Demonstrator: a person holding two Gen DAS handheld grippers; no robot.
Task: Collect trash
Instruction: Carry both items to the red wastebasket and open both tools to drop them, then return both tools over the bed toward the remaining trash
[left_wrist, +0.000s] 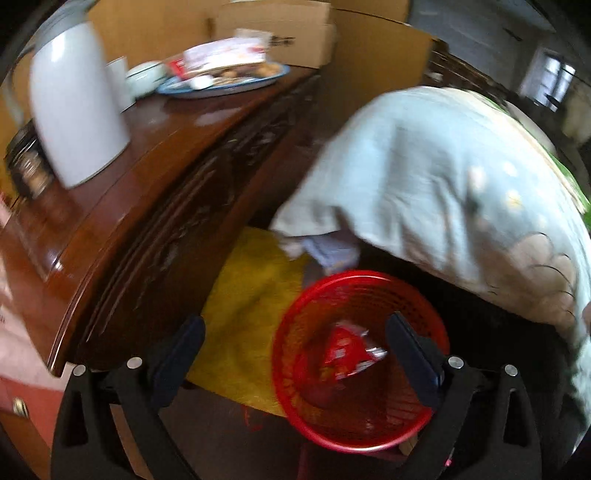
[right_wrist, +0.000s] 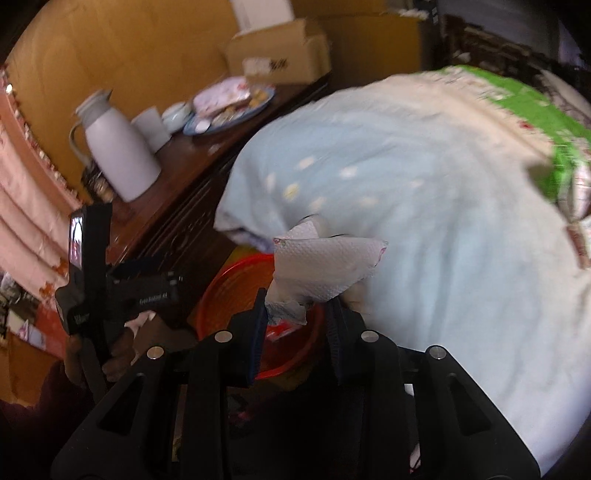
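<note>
A red mesh trash basket (left_wrist: 406, 417) stands on the floor between the wooden cabinet and the bed. A red snack wrapper (left_wrist: 347, 350) lies inside it. My left gripper (left_wrist: 295, 354) is open and empty, held just above the basket. My right gripper (right_wrist: 297, 314) is shut on a crumpled white paper tissue (right_wrist: 325, 264) and holds it above the basket (right_wrist: 229, 284). The left gripper body (right_wrist: 110, 284) shows at the left of the right wrist view.
A dark wooden cabinet (left_wrist: 122, 177) carries a white thermos jug (left_wrist: 74, 107), a cup, a bowl and a blue plate of snacks (left_wrist: 225, 79). A pale blue quilt (left_wrist: 443, 177) hangs off the bed at right. A yellow mat (left_wrist: 251, 291) lies beside the basket. Cardboard boxes (left_wrist: 277, 26) stand behind.
</note>
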